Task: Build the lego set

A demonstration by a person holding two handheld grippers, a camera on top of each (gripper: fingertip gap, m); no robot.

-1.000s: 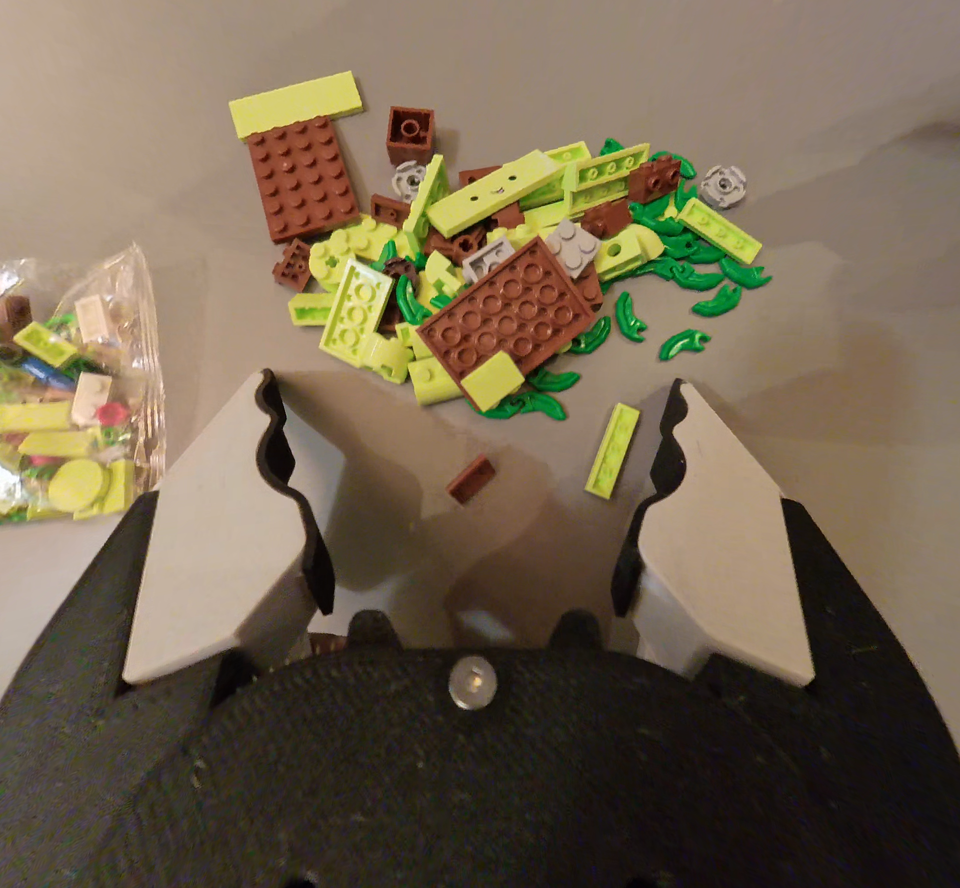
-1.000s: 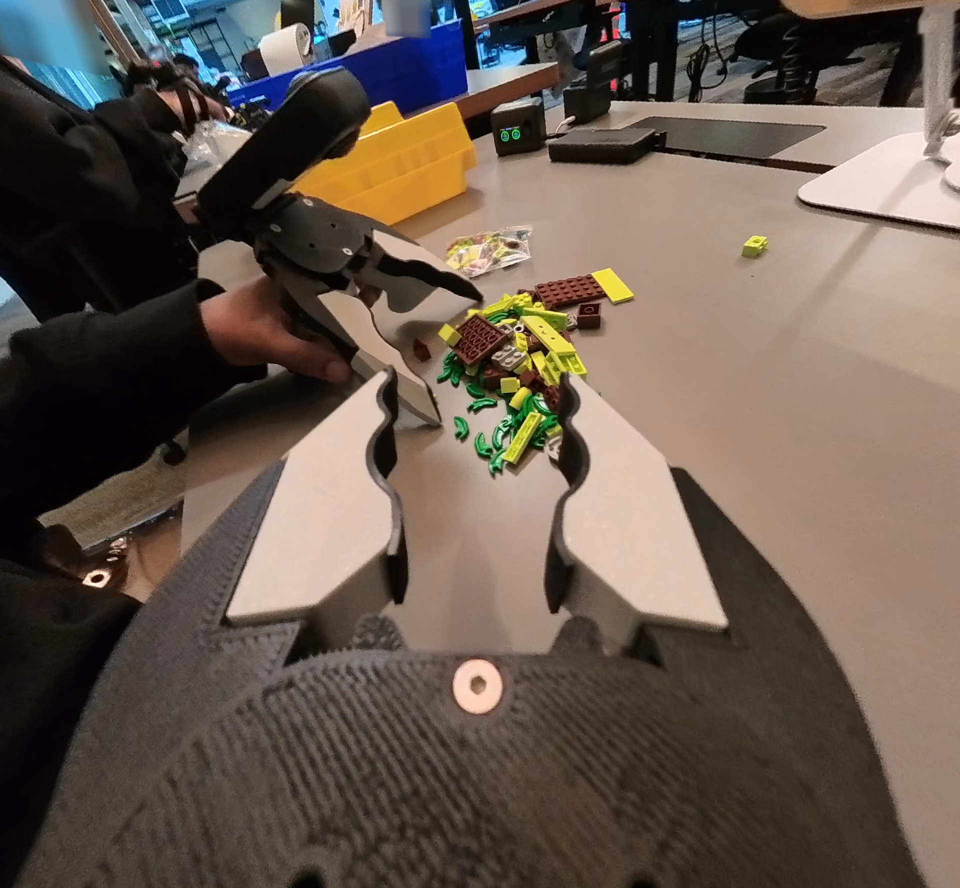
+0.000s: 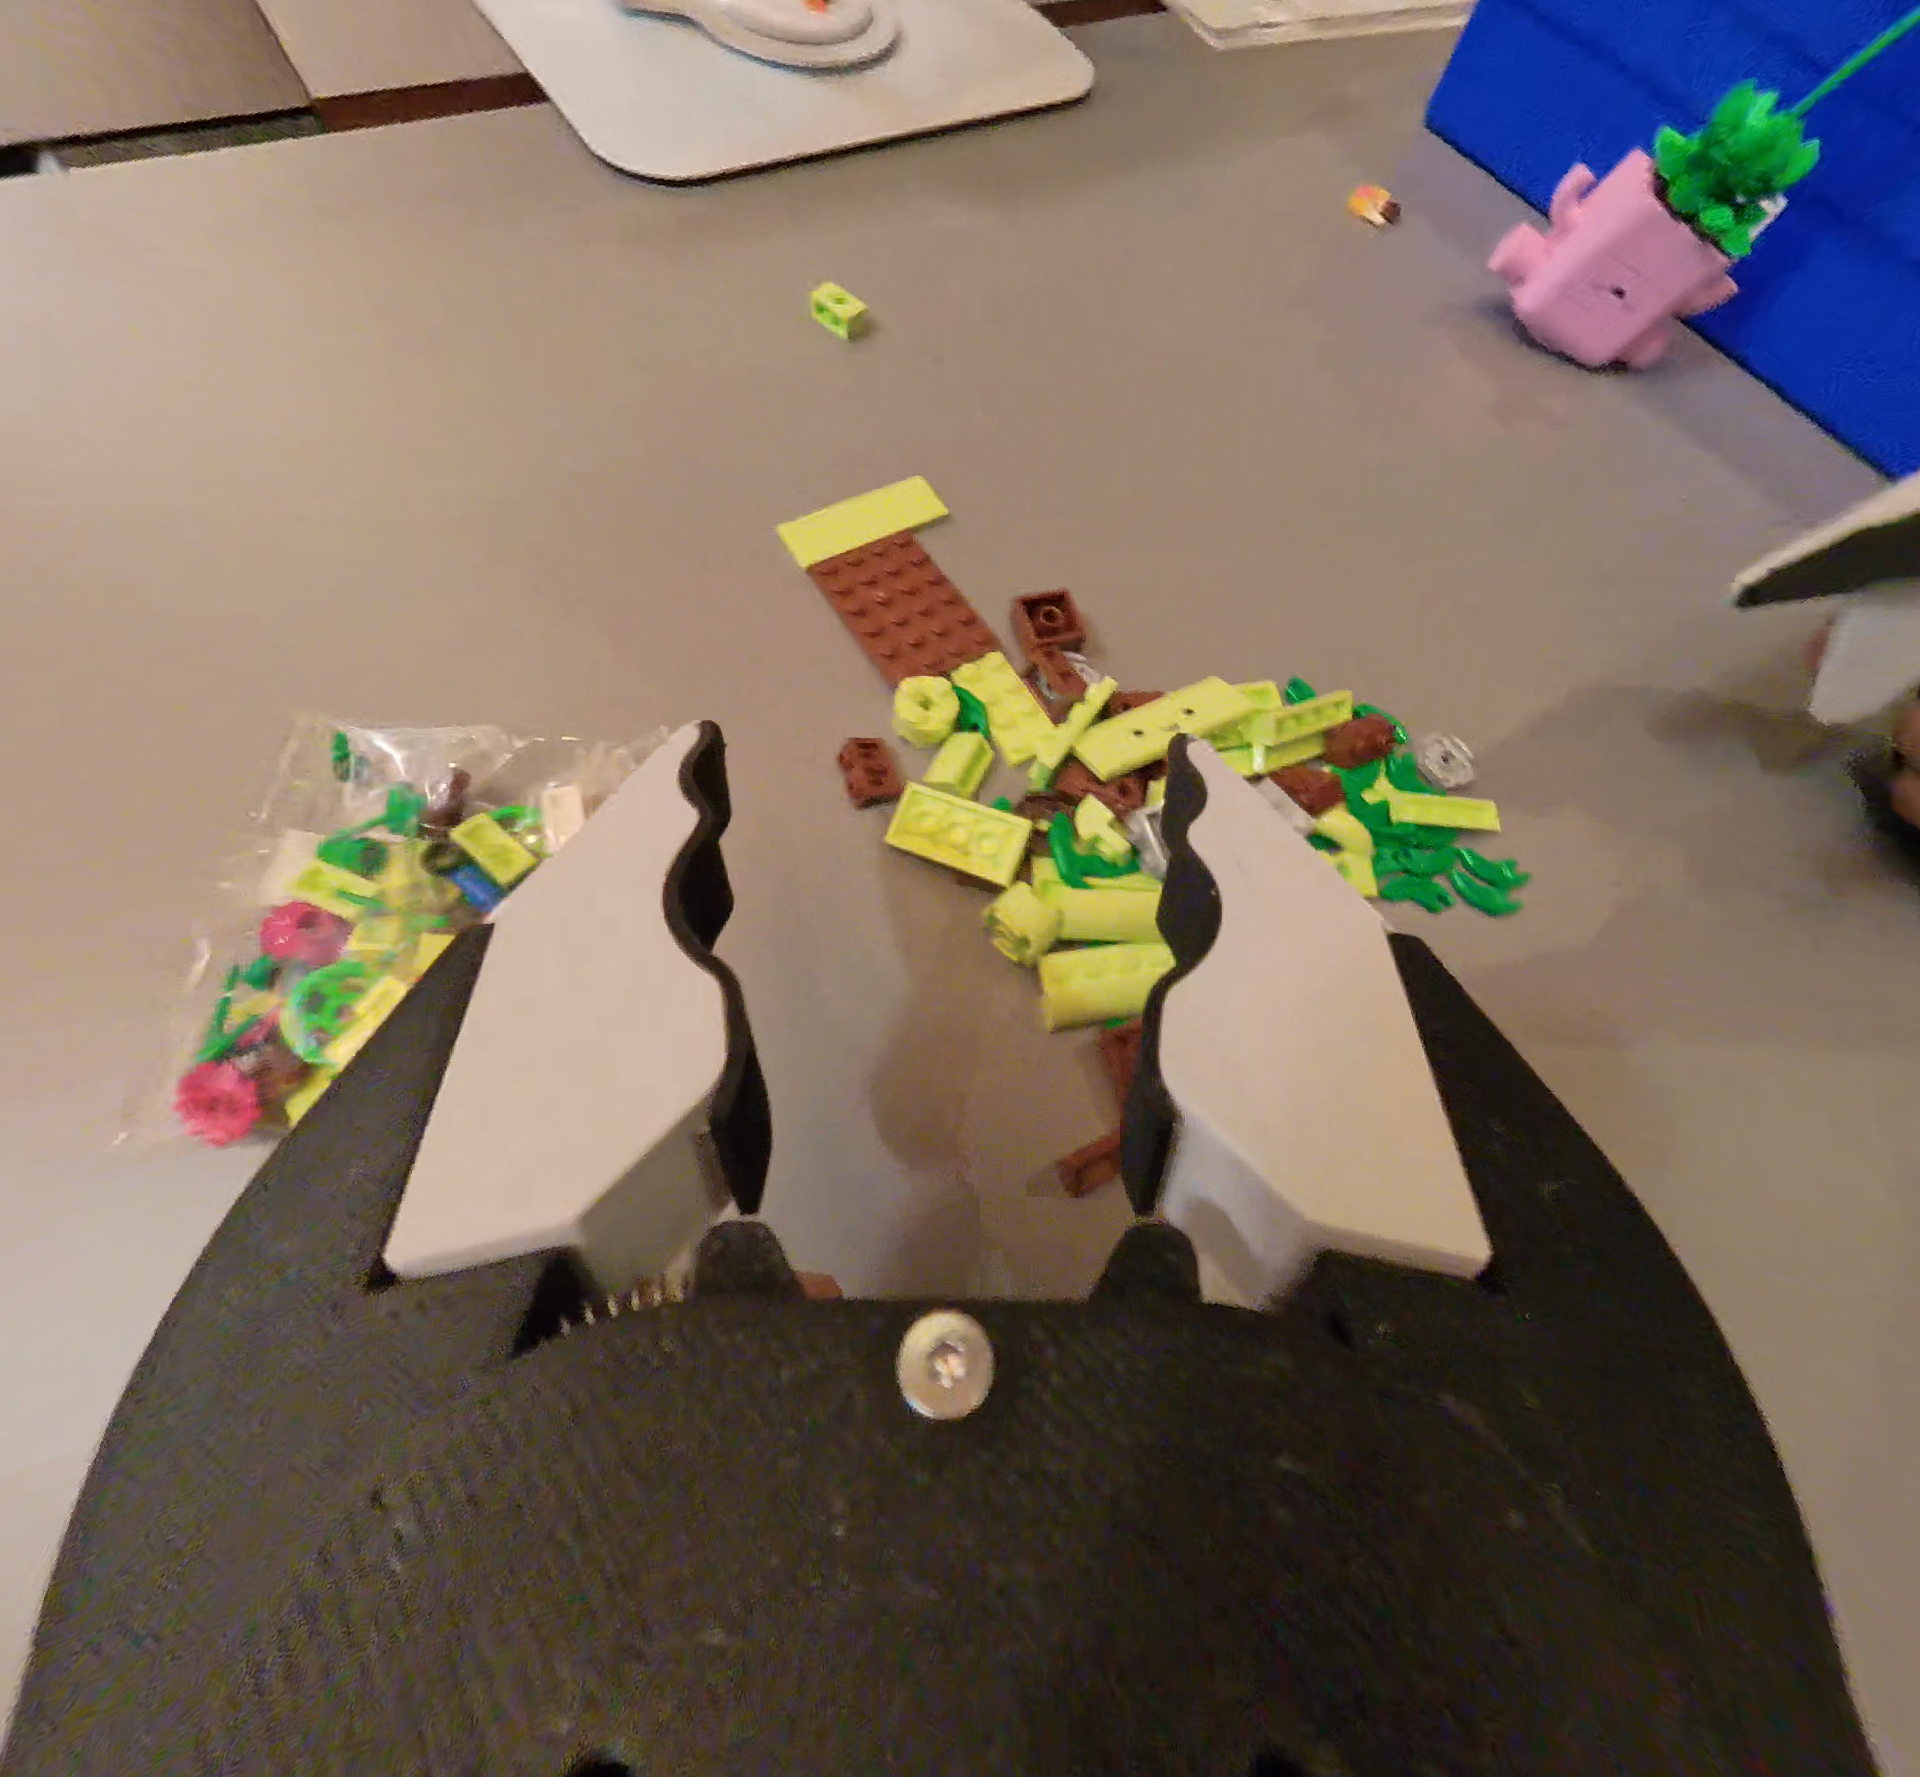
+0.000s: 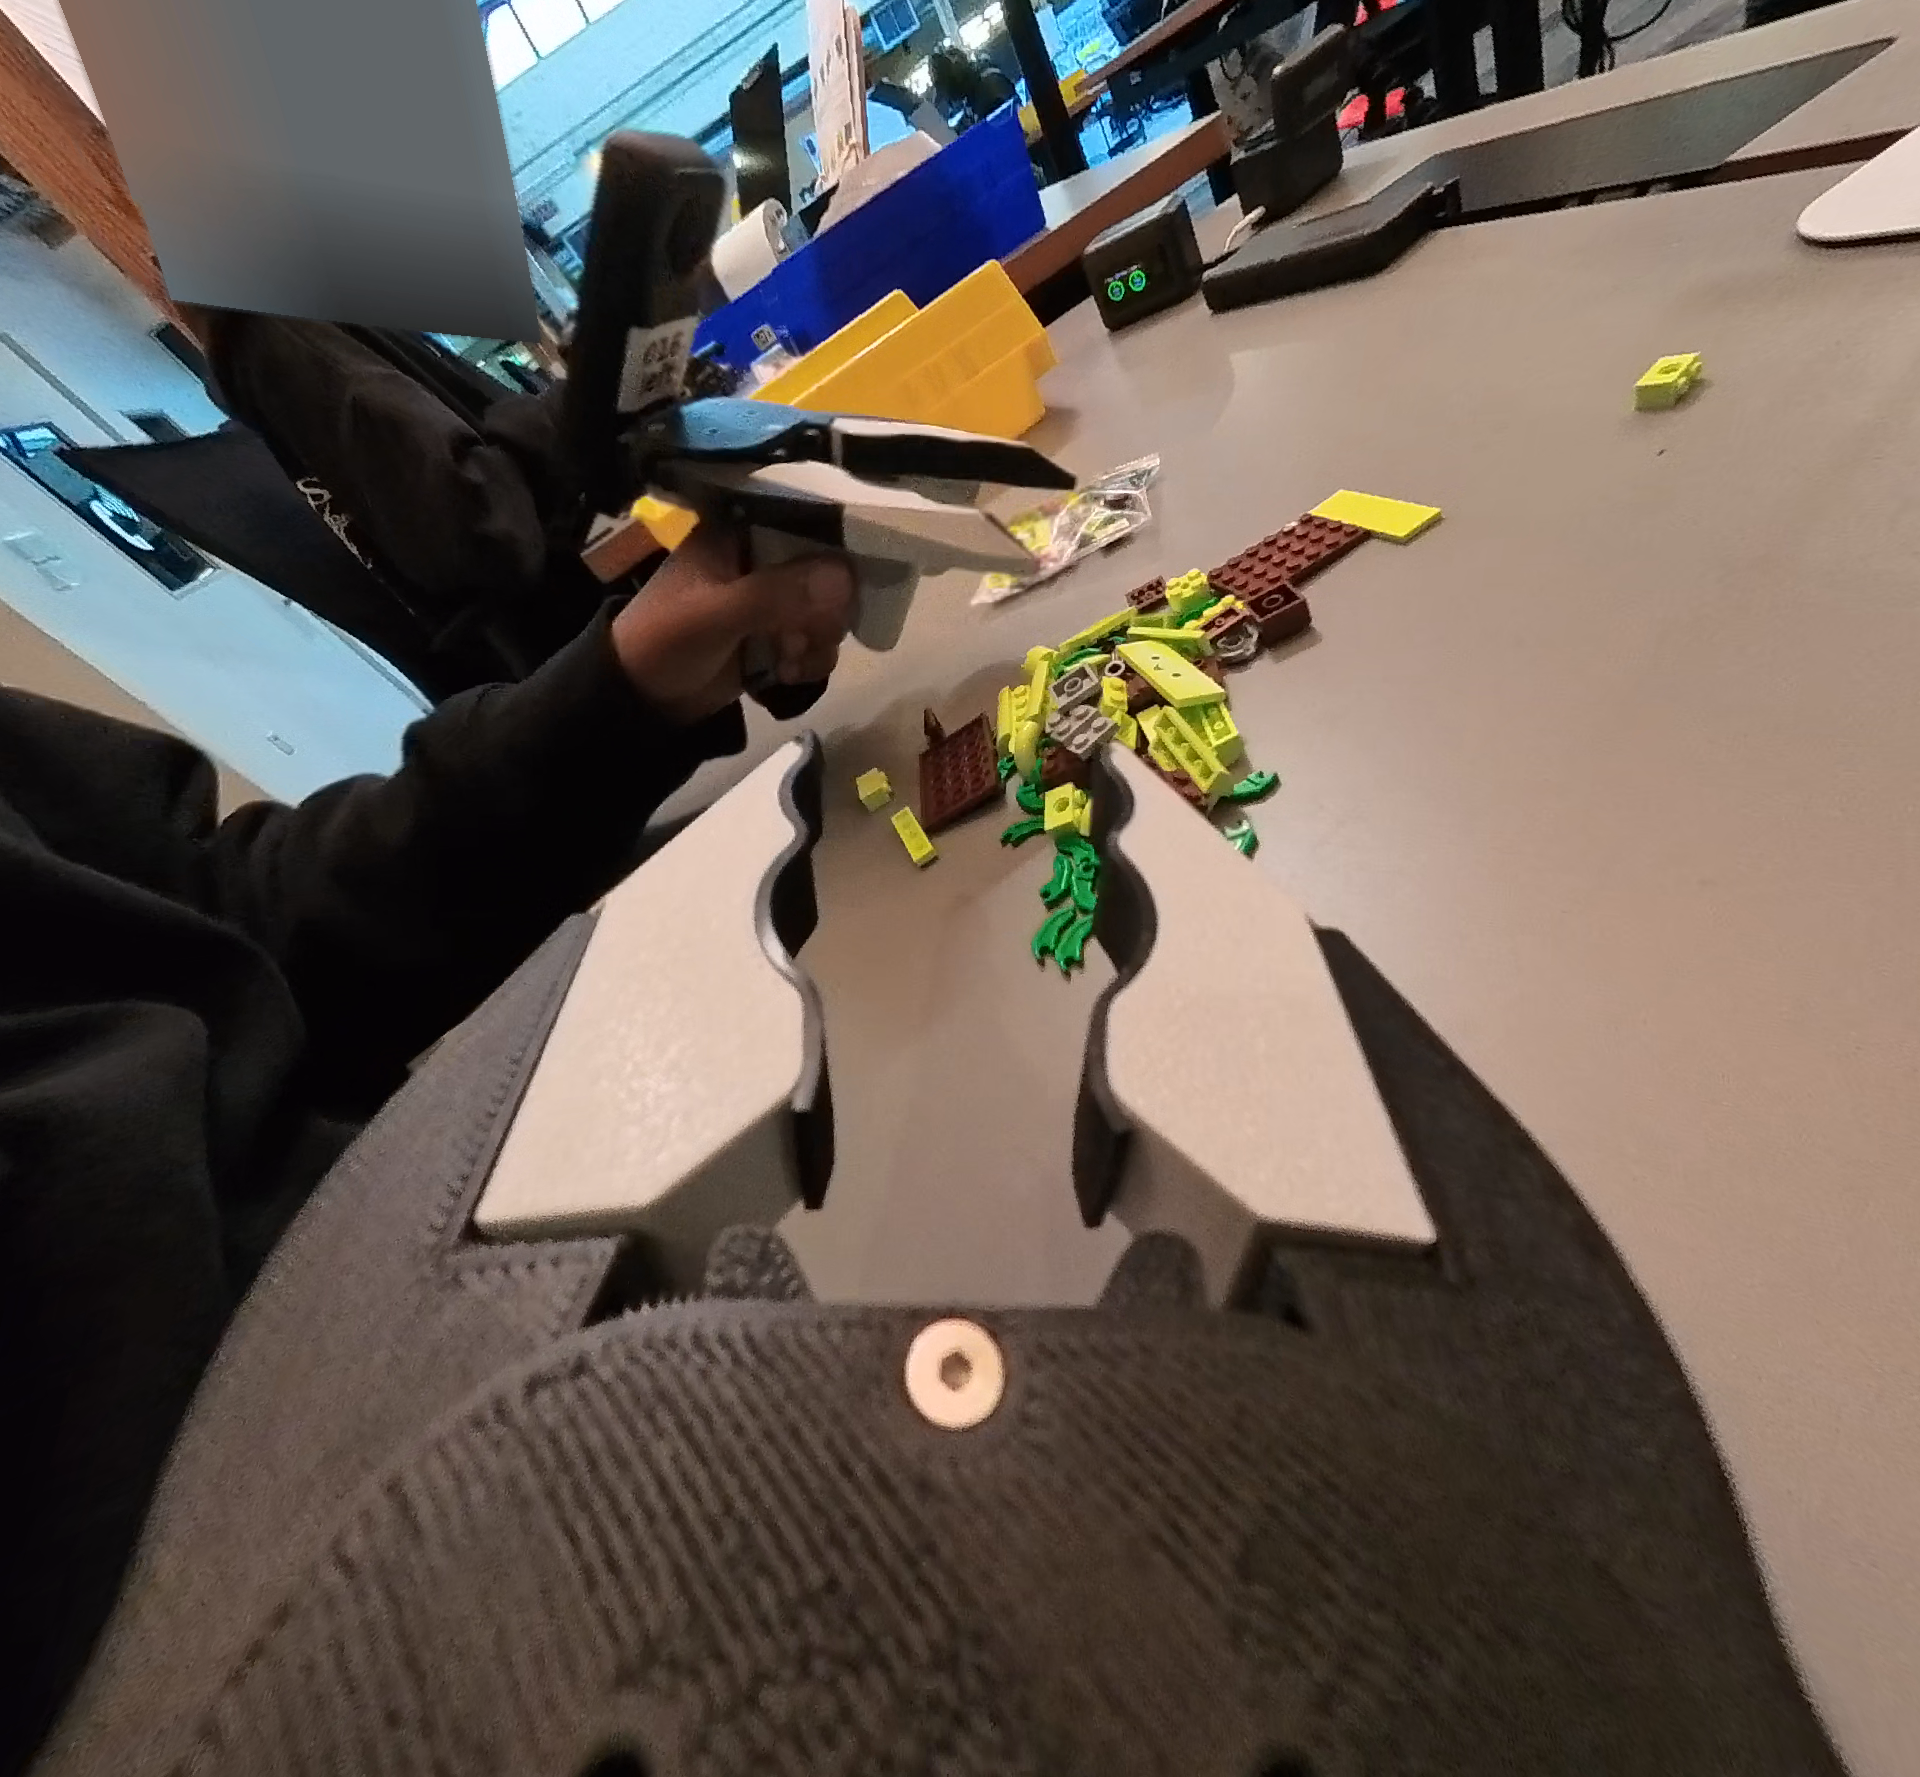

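Left gripper (image 3: 940,771) now raised off the table (image 3: 520,480), tilted forward, fingers spread narrower than before, empty. Right gripper (image 4: 951,766) spread wider, empty. Brick pile (image 3: 1164,792) lies loose ahead.

The left gripper's (image 3: 940,771) right finger (image 3: 1278,979) covers the near right part of the brick pile (image 3: 1143,792), and a brown piece (image 3: 1096,1168) shows only partly beside it. Its left finger (image 3: 592,1000) hides the near corner of the bag (image 3: 343,906). At the right edge the right gripper (image 3: 1860,584) is cut off. In the right wrist view, that gripper's right finger (image 4: 1226,989) hides the pile's near edge, and a grey patch (image 4: 281,96) covers the person's head.
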